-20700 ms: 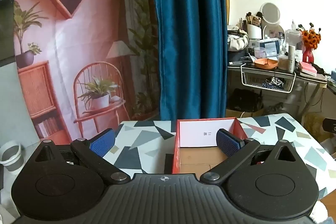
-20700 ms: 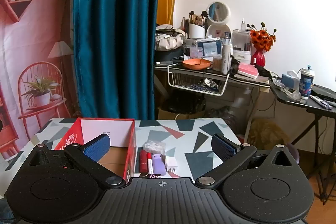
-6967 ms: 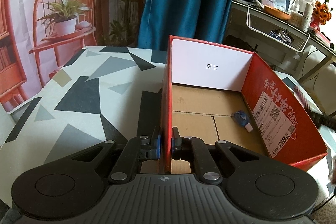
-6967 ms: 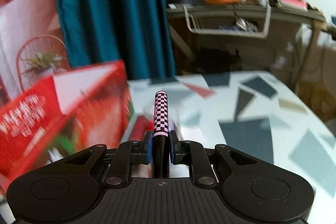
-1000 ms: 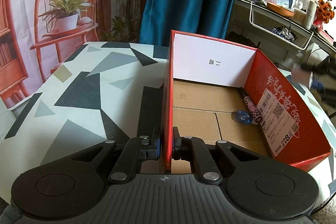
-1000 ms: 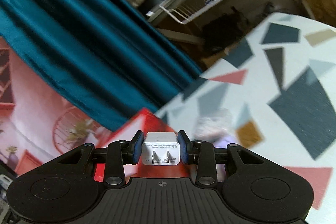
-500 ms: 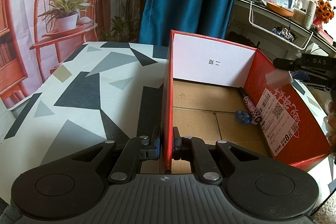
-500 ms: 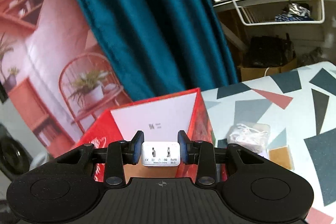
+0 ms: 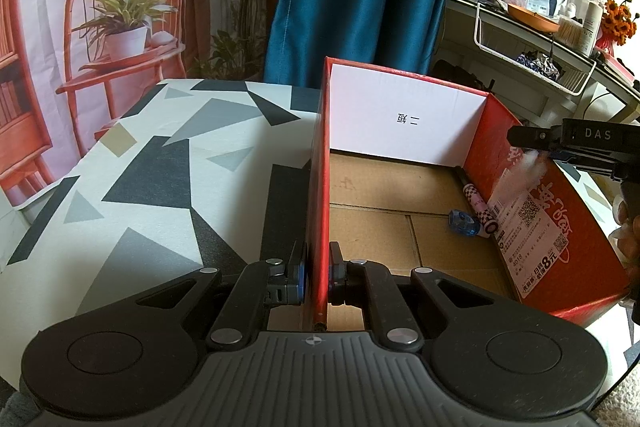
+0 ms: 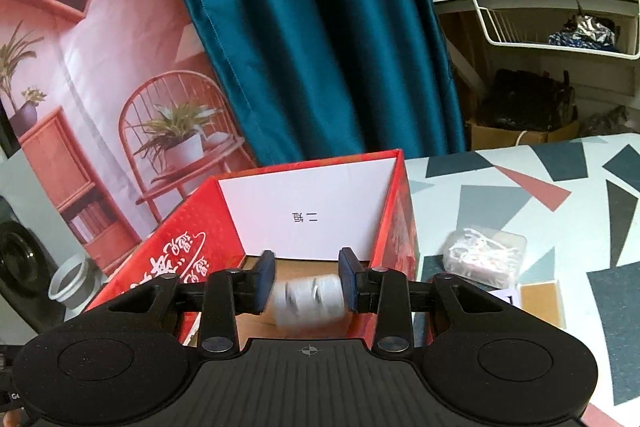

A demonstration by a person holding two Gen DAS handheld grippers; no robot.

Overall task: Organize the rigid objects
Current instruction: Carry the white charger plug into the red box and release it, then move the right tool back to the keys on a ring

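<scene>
Over the box: right gripper [image 10: 307, 281] poised, white charger [image 10: 308, 301] blurred between its pads — grip or fall cannot be told.
Left gripper [image 9: 317, 277]: clamped on the box [image 9: 319, 187] wall.
Inside, far right: pen [image 9: 478, 205], blue item [image 9: 463, 222].
Advice: release is best made low, clear of the walls.

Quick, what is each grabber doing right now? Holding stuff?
Left gripper: shut on the red box wall.
Right gripper: white charger blurred between the jaws above the box; grip cannot be told.
</scene>
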